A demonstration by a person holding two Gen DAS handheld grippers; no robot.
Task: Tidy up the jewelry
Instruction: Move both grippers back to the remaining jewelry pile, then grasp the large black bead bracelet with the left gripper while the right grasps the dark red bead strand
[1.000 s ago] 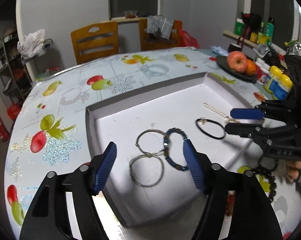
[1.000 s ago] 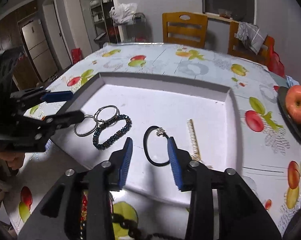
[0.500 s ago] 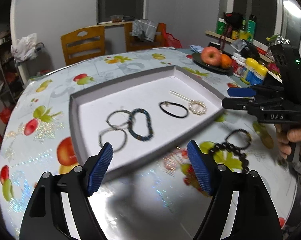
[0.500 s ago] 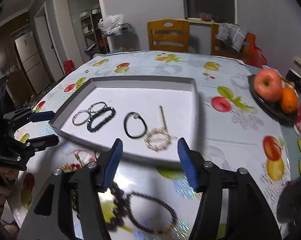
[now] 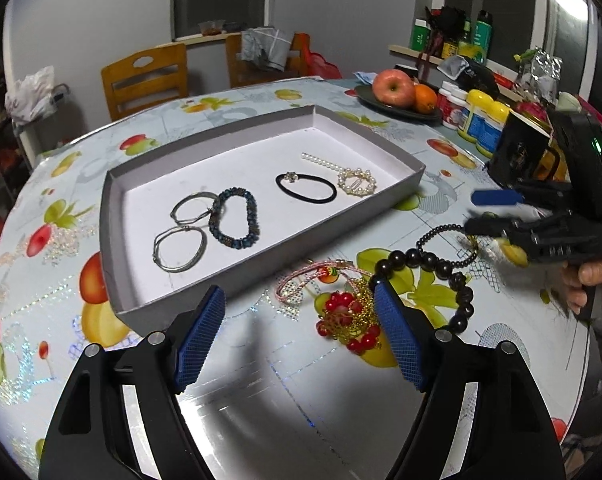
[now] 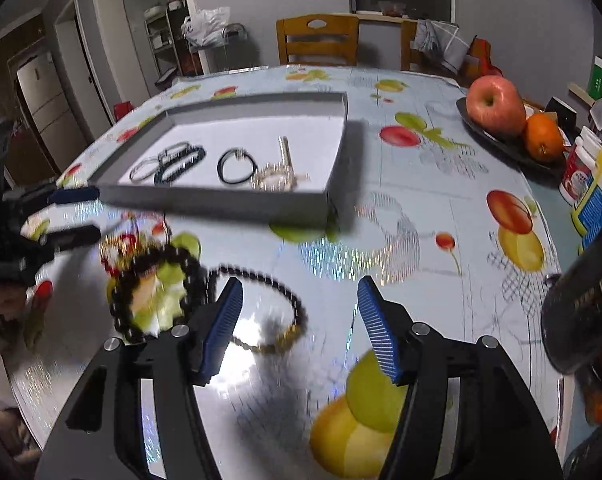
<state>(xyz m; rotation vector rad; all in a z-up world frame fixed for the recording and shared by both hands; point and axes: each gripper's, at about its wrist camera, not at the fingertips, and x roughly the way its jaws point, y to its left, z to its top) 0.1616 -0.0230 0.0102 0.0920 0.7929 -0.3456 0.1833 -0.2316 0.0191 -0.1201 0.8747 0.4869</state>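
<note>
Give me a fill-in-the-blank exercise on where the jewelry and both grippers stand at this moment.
1. The black hair tie lies inside the grey ____.
2. The large dark bead bracelet lies on the ____, outside the tray.
3. The left gripper and the right gripper are both ____, holding nothing.
4. On the dark plate, an orange sits beside a red ____.

Missing words: tray; table; open; apple
</note>
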